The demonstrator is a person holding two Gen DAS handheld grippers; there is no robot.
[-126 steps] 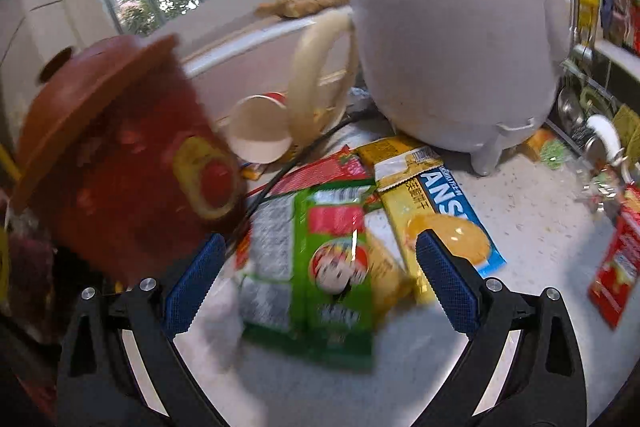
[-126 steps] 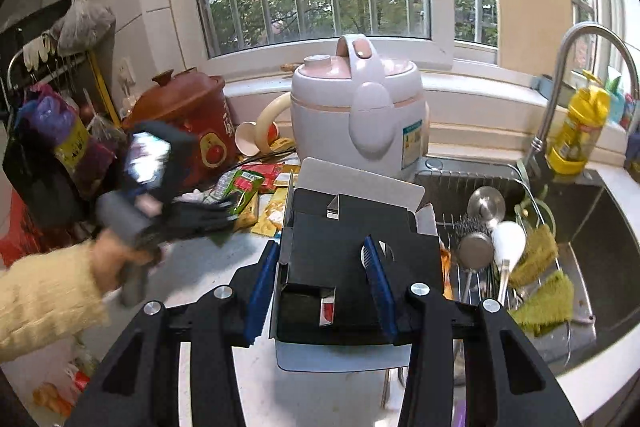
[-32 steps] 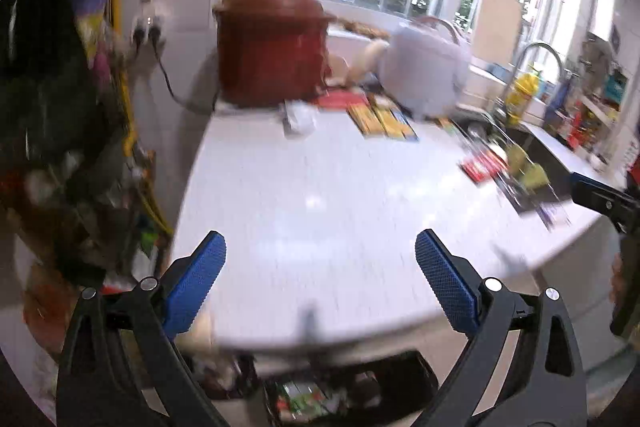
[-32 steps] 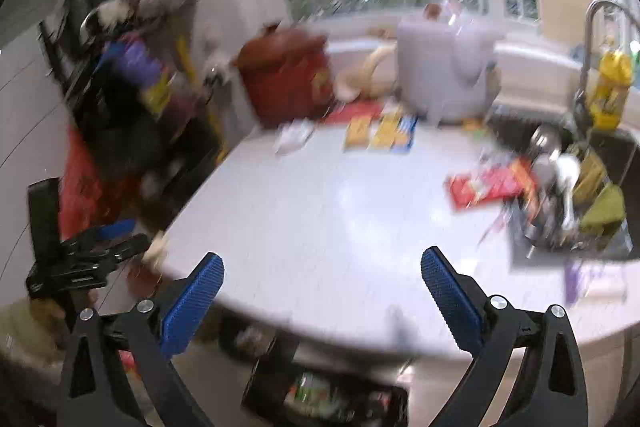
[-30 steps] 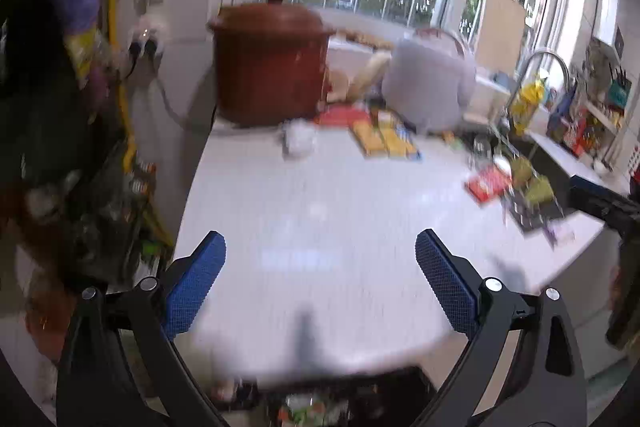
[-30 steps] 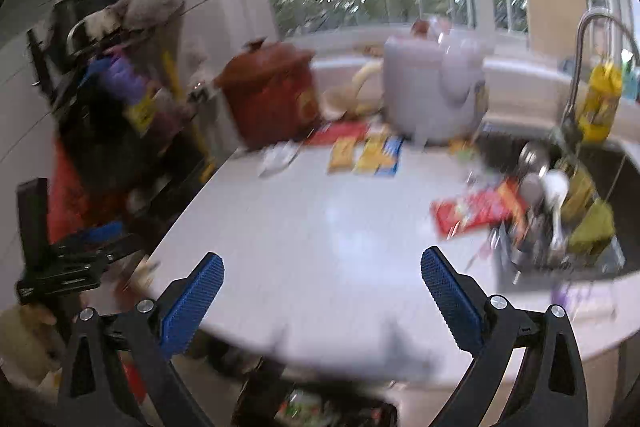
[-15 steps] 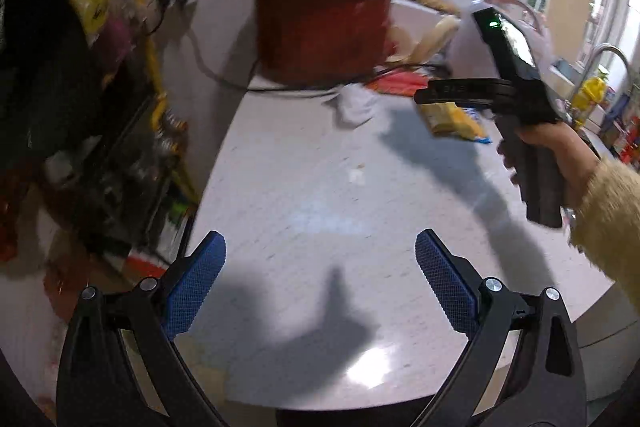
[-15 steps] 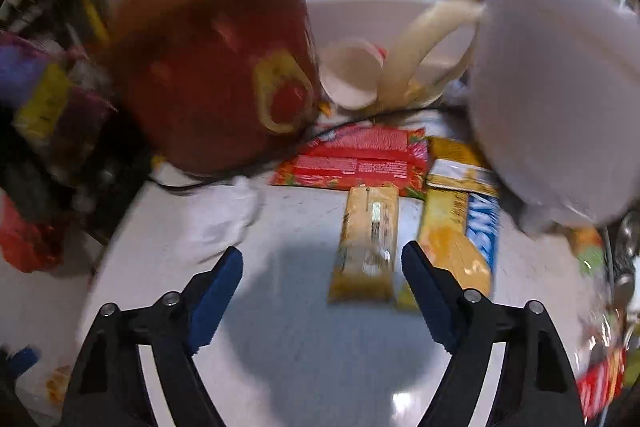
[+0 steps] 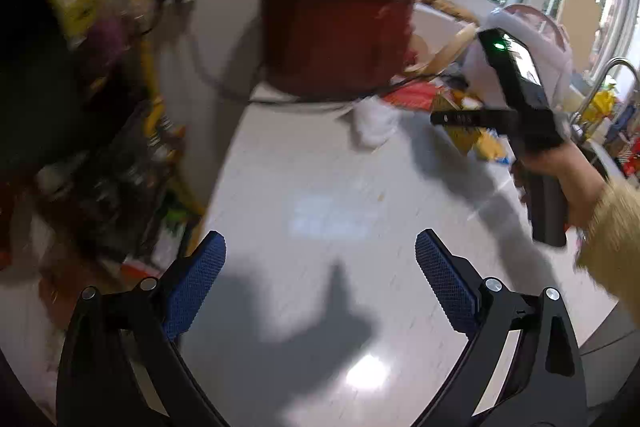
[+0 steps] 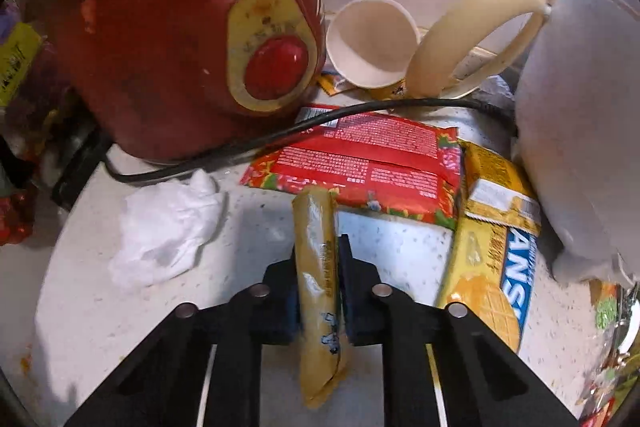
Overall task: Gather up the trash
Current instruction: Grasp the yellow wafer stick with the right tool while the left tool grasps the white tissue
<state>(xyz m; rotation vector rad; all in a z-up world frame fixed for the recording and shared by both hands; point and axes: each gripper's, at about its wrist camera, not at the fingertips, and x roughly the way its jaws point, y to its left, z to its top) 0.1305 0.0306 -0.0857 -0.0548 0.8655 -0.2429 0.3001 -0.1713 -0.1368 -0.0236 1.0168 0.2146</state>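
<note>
Right gripper (image 10: 318, 287) clamps yellow wrapper (image 10: 319, 279); left gripper (image 9: 320, 281) spread, hovering

Tissue (image 10: 166, 233) left of the snack bar (image 10: 318, 287) — cooker (image 10: 180, 27) behind, wrappers (image 10: 360, 163) right.

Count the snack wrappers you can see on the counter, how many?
3: a yellow stick wrapper pinched in the right gripper, a red packet under the black cord, and a yellow-and-blue biscuit pack beside the rice cooker. More may hide behind the cup.
</note>
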